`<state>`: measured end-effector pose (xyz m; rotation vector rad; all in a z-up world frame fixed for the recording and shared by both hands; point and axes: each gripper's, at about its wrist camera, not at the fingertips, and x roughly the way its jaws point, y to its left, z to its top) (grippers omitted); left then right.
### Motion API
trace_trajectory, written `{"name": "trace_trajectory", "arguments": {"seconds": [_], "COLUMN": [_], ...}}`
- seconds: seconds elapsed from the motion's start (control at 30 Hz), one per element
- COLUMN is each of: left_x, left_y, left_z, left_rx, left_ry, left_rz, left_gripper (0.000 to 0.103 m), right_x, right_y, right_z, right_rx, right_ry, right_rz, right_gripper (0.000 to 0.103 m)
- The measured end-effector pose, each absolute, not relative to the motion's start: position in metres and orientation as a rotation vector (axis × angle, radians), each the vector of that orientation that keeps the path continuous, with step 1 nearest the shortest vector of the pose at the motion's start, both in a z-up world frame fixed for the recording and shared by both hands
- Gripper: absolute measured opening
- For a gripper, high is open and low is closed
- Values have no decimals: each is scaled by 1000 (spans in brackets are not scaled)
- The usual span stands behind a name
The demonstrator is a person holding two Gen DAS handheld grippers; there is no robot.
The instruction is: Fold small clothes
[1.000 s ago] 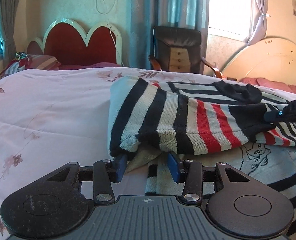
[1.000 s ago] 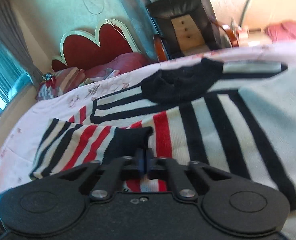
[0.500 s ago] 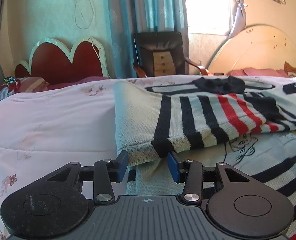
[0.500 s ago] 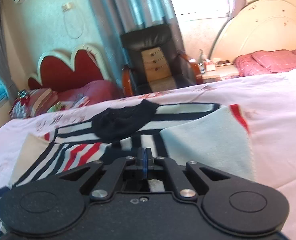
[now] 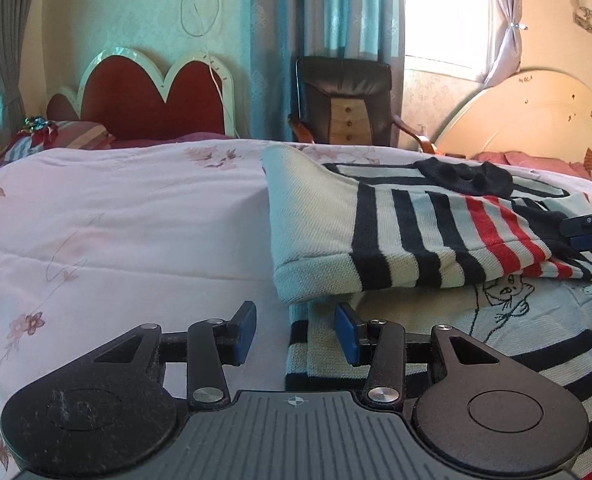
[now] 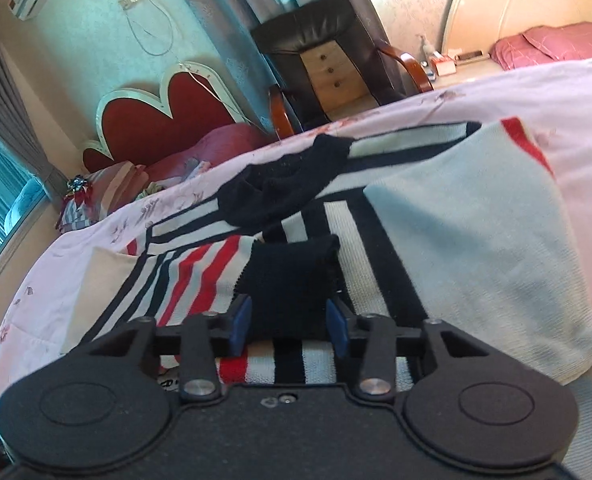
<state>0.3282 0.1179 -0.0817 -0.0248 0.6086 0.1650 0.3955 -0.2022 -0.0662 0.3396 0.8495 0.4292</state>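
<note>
On the pink bedspread (image 5: 116, 216) my left gripper (image 5: 295, 332) hovers with its jaws apart beside the striped sweater (image 5: 396, 236), whose sleeve is folded over its body. Further right, my right gripper (image 6: 288, 325) gapes around the dark cuff (image 6: 290, 280).

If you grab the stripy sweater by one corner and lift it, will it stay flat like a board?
Probably not. The stripy sweater is soft knit, already folded over itself on the bed, so it would likely droop and unfold. Its ribbed weave looks grippy rather than slippery. It looks thick, so perhaps slightly heavy for small clothing.
</note>
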Motion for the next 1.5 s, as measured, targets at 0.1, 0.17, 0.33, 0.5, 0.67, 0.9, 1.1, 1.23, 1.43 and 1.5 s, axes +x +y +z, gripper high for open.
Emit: {"name": "trace_trajectory", "arguments": {"seconds": [0.1,0.17,0.33,0.5,0.67,0.9,1.1,1.23,1.43,1.5], "left_x": [329,331,339,345,358,365,370,366,374,374], "left_y": [121,122,120,117,106,112,130,134,142,141], "left_z": [-86,-88,-89,-84,-83,-75,-88,-86,-99,-102], "left_rx": [-35,-39,-26,-16,52,18,-118,-163,-181,-172], "left_ry": [624,632,632,603,608,551,590,563,622,623], "left_rz": [160,155,154,153,105,123,150,144,148,144], "left_gripper": [44,44,44,44,44,44,44,44,44,44], "right_x": [397,399,404,389,390,391,376,373,366,376], "right_y": [-194,-193,-183,-202,-230,-228,-217,-215,-221,-221], "right_z": [-68,-71,-71,-43,-41,-41,-35,-33,-24,-39], "right_rx": [280,269,161,151,176,178,149,124,125,106], "right_ry": [835,815,796,656,657,685,685,696,664,722], "right_rz": [356,342,387,321,261,300,362,346,345,306], "right_gripper": [37,38,8,6,6,6,6,6,5,5]}}
